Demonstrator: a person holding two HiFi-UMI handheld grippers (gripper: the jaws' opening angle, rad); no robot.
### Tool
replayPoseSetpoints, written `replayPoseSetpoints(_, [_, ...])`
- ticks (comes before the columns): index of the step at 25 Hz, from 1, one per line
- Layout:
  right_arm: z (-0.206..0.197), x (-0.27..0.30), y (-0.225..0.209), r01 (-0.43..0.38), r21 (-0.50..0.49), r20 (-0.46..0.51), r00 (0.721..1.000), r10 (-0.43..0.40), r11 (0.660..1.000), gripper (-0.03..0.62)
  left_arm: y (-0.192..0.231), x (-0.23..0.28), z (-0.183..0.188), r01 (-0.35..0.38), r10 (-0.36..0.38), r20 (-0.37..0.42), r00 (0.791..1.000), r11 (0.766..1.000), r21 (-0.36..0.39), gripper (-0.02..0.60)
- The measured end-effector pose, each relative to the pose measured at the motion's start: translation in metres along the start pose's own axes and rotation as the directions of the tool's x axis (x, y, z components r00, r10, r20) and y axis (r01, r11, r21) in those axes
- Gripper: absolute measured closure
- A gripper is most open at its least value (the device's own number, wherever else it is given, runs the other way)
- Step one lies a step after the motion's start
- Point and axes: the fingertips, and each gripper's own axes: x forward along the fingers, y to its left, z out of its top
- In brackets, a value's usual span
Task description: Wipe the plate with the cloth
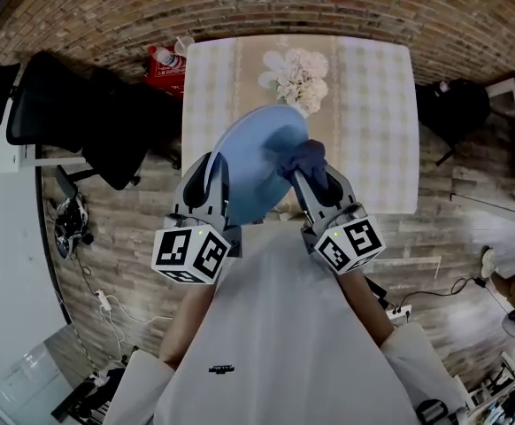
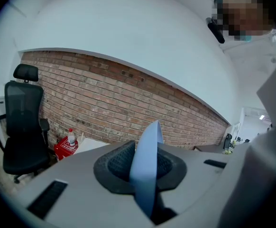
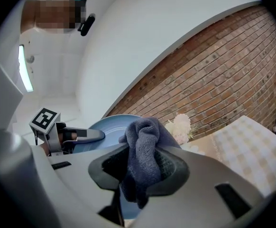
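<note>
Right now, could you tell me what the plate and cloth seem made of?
Plate: pale blue, smooth and evenly coloured, thin-rimmed; probably glazed ceramic or plastic, can't tell which.
Cloth: dark blue-grey, looped fuzzy weave, soft folds; likely terry or microfibre.

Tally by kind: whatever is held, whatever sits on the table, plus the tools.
blue plate: 1
dark cloth: 1
flower bunch, on the table: 1
tools: 2, the left tool shut on the blue plate, the right tool shut on the dark cloth
Total: 5
</note>
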Motion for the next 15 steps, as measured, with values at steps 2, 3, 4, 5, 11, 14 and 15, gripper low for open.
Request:
replayPoseSetpoints(2, [0.003,0.004,0.005,-0.016,-0.01,0.001,1.0,0.016,1.0,0.477,0.0,0.003,0.002,-0.002,0.002,0.001,1.0,1.0,0.002,0.534])
replayPoseSetpoints(3, [0.004,0.006,0.008,-0.024,-0.02,-0.002,1.0,0.024,1.0,0.477,0.0,0.004,0.004,-0.002,0.002,0.001,1.0,1.0,0.002,0.534])
replayPoseSetpoints(4, [0.004,0.008,0.01,-0.035,-0.036,-0.006,0.999,0.035,0.999,0.477,-0.001,0.005,0.005,0.0,0.0,0.003,1.0,1.0,0.003,0.534])
replayPoseSetpoints(5, [0.005,0.011,0.013,-0.048,-0.055,-0.01,0.999,0.047,0.997,0.477,-0.003,0.006,0.007,0.004,-0.004,0.004,1.0,1.0,0.006,0.534])
replayPoseSetpoints(11, [0.011,0.025,0.034,-0.121,-0.095,-0.011,0.993,0.12,0.988,0.476,-0.005,0.007,0.007,0.014,-0.014,-0.003,1.0,1.0,0.027,0.534])
replayPoseSetpoints(14, [0.014,0.031,0.043,-0.155,-0.116,-0.014,0.988,0.154,0.981,0.476,-0.007,0.005,0.007,0.015,-0.015,-0.002,1.0,0.999,0.029,0.534])
replayPoseSetpoints(15, [0.015,0.032,0.045,-0.166,-0.124,-0.016,0.986,0.165,0.978,0.477,-0.008,0.004,0.006,0.016,-0.016,-0.003,1.0,0.999,0.03,0.534])
